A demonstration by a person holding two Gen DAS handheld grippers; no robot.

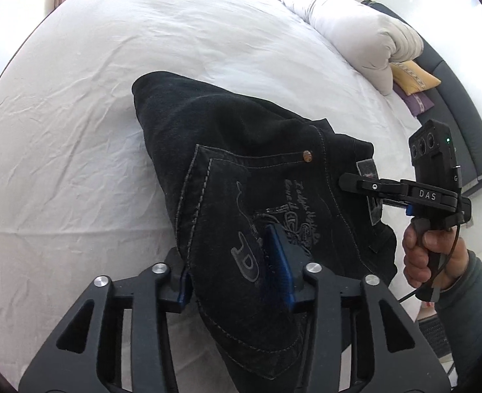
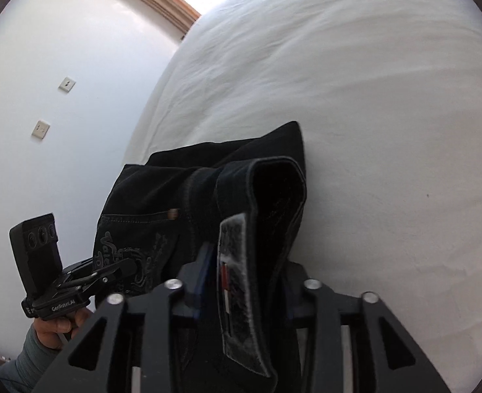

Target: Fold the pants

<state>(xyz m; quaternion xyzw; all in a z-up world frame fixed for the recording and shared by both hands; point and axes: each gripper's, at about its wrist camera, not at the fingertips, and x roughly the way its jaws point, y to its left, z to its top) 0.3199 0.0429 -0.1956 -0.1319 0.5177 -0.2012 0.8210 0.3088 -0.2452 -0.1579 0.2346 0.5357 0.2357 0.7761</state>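
Black jeans [image 1: 241,131], folded into a thick bundle, rest on a white bed [image 1: 110,65]. Their embroidered back pocket faces the left wrist camera. The left gripper [image 1: 232,271] grips the pocket end, with its blue pads [image 1: 280,262] on either side of the fabric. In the right wrist view, the right gripper [image 2: 247,288] clamps the waistband of the jeans [image 2: 208,170] at the grey label patch [image 2: 231,262]; its far pad is hidden by cloth. Each gripper also shows in the other's view: the right gripper [image 1: 355,185] and the left gripper [image 2: 123,268].
A rolled white duvet [image 1: 355,32] lies at the bed's far right, with a yellow cushion [image 1: 414,77] and a purple one [image 1: 417,101] beside it on a dark bench [image 1: 453,98]. A hand [image 1: 417,255] holds the right gripper's handle. A white wall with sockets [image 2: 66,83] borders the white bed [image 2: 371,98].
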